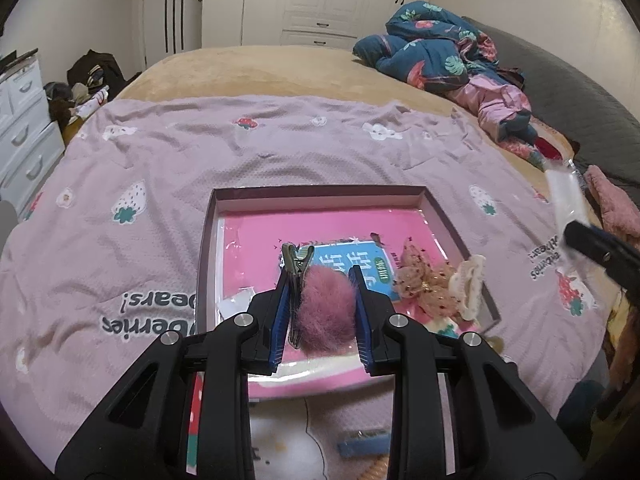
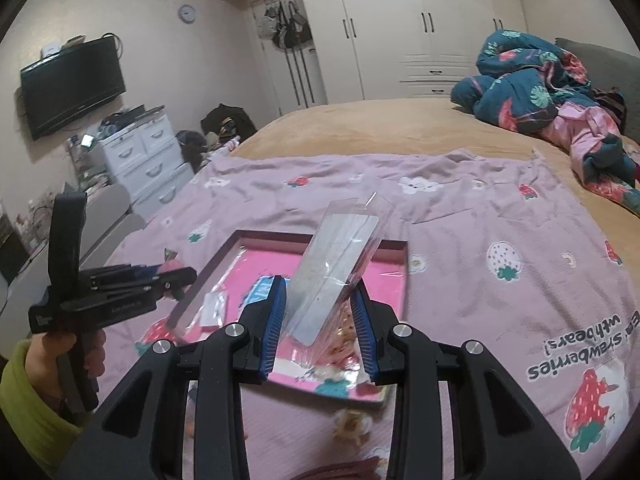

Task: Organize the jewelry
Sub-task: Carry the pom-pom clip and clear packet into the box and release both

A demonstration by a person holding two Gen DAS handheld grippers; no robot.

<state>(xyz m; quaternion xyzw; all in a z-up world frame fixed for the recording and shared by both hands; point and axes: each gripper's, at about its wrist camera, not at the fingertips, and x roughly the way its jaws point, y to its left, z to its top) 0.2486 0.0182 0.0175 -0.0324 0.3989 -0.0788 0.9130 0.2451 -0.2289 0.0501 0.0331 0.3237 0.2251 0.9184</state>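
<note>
**Both claws loaded above the open box**

The left gripper (image 1: 322, 280) is clamped on a fluffy pink pom-pom hair clip (image 1: 326, 312): its blue-padded jaws stand narrow, pressing the fur ball from both sides, with the metal alligator clip lying against the left pad and its beak poking out past the fingertips. The right gripper (image 2: 320, 300) pinches a clear plastic sleeve with a white card inside (image 2: 340, 264); the jaws are partly closed on the sleeve's lower end, and the rest rises tilted beyond the tips.

Just below and beyond both claws lies a shallow dark-rimmed cardboard box (image 1: 210, 240), open, with a glossy pink sheet (image 1: 256, 240) lining its floor. A blue card (image 1: 348, 268) with large white Chinese characters rests on the sheet just past the left gripper's tips; I cannot read them. To the right of those tips, a peach dotted fabric bow (image 1: 420, 280) lies in the box, and a cream scrunchie (image 1: 468, 284) drapes over the box rim.

The box sits on a lilac blanket (image 1: 160, 200) printed with strawberries and, upside down from here, "Eat strawberries with bears!". A hand in a lime-green sleeve (image 2: 24, 396) holds the left gripper's handle.
</note>
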